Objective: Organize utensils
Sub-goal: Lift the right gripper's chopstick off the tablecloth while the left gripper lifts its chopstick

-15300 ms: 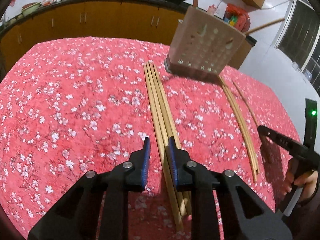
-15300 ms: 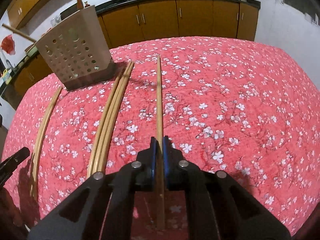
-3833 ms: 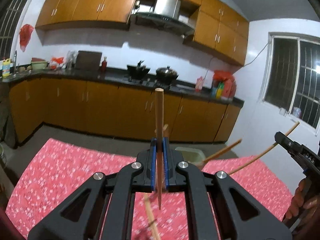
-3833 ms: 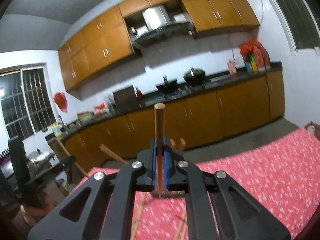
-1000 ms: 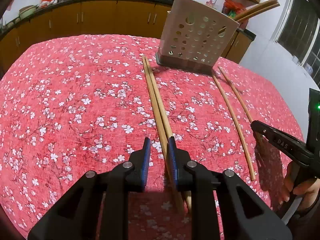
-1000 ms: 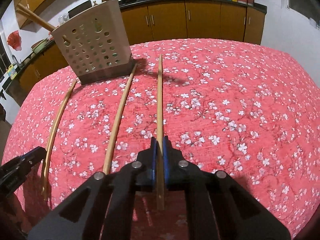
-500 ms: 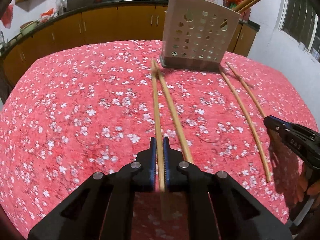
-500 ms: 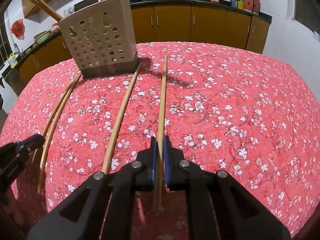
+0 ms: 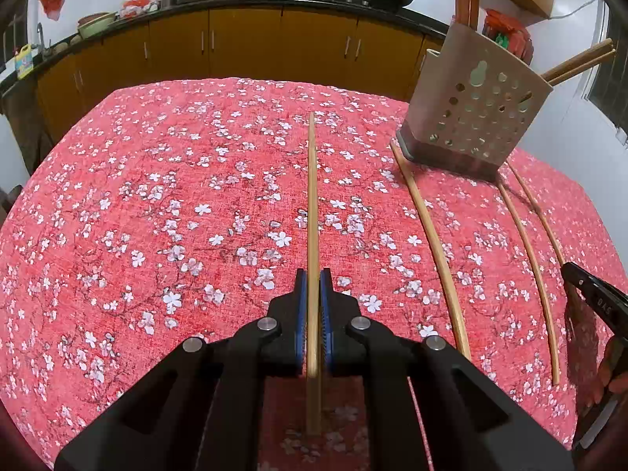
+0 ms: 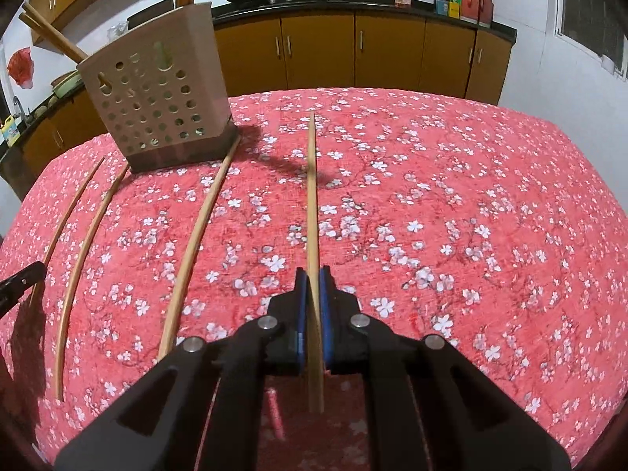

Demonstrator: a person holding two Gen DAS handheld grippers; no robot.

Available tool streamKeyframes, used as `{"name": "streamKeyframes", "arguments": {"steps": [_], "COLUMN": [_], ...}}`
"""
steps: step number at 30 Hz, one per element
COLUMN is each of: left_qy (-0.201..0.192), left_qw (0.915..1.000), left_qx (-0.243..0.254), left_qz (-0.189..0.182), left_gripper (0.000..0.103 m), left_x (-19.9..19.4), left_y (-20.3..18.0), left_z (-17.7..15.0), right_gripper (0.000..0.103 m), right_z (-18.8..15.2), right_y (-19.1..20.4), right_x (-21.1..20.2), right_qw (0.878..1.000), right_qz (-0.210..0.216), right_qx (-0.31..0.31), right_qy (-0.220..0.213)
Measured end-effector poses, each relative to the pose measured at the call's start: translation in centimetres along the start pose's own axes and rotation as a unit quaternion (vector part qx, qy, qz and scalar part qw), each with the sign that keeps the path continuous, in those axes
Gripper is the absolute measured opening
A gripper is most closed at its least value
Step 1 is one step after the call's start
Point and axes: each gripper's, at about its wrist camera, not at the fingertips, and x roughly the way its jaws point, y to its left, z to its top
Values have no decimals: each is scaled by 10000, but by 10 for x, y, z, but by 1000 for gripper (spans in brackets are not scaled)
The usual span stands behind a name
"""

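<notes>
Between the blue-padded fingers of the left gripper (image 9: pixel 313 274) a chopstick (image 9: pixel 312 204) is pinched tight, its shaft running straight ahead over the floral red tablecloth (image 9: pixel 157 216). Right gripper (image 10: pixel 313 272) likewise clamps a second chopstick (image 10: pixel 311 196). Ahead and off to the side stands the perforated utensil holder (image 9: pixel 475 117), sticks poking out. Three loose chopsticks (image 9: pixel 431 243) lie beside the fingers.

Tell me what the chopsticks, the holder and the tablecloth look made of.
Chopsticks: pale tan, matte, uniform, probably bamboo or wood.
Holder: smooth beige wall with punched round holes, likely plastic, though painted metal is possible; its base is darker.
Tablecloth: red with white blossoms and a visible weave, so printed fabric.
</notes>
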Motion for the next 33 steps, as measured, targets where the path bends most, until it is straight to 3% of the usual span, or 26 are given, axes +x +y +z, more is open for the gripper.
{"name": "streamKeyframes", "arguments": {"steps": [33], "left_qy": [-55], "left_qw": [9998], "left_qx": [-133], "left_qz": [-123], "left_gripper": [8], "left_x": [-7], "left_y": [9], "left_z": [-7], "right_gripper": [8], "right_z": [1], "right_y": [-1], "right_x": [0], "right_qw": [10000], "right_qz": [31], "right_qx": [21], "right_qy": [9]}}
